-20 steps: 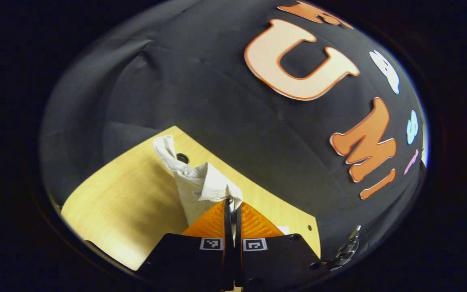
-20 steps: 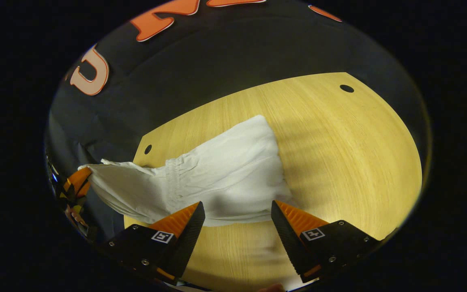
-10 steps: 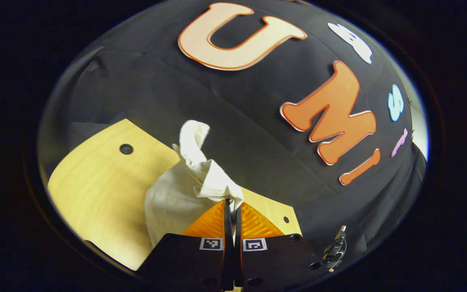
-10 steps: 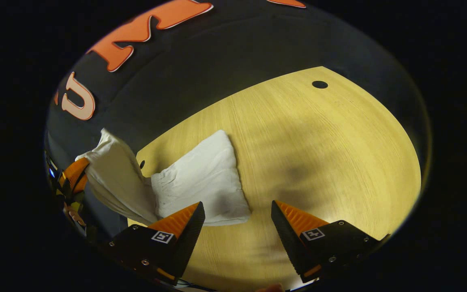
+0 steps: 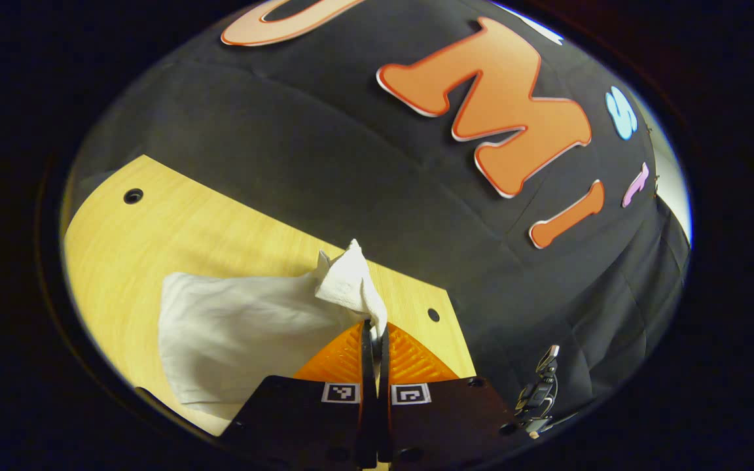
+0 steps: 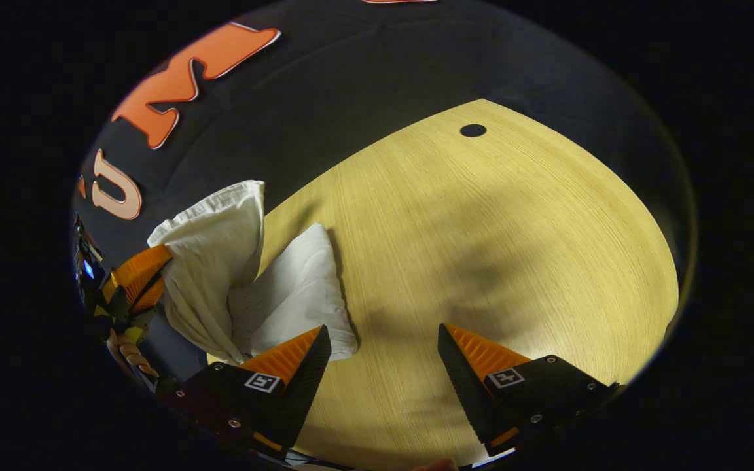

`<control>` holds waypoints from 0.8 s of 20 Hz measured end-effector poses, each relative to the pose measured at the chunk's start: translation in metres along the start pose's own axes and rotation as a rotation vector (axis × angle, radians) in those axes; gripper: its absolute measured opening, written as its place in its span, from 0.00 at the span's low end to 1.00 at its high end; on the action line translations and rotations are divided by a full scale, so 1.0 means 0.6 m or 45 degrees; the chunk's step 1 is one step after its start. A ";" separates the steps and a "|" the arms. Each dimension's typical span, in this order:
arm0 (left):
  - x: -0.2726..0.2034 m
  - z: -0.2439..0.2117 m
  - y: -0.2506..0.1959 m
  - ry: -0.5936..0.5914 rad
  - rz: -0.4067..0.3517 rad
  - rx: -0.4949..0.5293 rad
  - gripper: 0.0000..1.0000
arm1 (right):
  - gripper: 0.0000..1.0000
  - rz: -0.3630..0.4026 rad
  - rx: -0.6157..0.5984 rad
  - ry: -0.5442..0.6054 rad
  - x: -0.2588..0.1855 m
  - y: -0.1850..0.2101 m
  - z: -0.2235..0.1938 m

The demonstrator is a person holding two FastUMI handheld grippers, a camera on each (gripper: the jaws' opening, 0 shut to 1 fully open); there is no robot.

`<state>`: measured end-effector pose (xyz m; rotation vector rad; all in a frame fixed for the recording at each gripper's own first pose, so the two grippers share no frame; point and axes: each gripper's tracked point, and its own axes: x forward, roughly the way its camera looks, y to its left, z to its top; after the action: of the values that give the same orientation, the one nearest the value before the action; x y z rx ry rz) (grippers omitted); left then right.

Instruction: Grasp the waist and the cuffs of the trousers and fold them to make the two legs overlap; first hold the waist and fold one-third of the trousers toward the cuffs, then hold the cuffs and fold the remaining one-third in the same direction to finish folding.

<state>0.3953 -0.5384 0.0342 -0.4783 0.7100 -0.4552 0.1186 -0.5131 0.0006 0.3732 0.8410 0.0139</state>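
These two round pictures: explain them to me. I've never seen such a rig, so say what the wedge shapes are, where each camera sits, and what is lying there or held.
A person holds a two-finger gripper in each hand, each carrying a forward-looking fisheye camera. In the left gripper view, the left gripper has its fingers closed on an edge of the white trousers, which trail down onto the wooden table. In the right gripper view, the right gripper hangs open over the table and holds nothing. At that view's left edge you see the left gripper again, lifting part of the cloth, with the holder's hand below it. The black cloth behind is the booth's wall.

Light wooden table (image 6: 482, 229) with round holes (image 6: 473, 130) near its corners, bearing white trousers (image 6: 298, 294), part lying flat, part lifting off.
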 end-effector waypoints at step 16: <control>0.061 -0.205 -0.031 0.325 0.045 0.062 0.53 | 0.99 0.002 -0.012 0.004 -0.006 -0.018 0.004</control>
<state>0.3290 -0.6047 -0.0555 -0.3644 0.9498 -0.5048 0.1166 -0.5247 0.0011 0.3650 0.8434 0.0198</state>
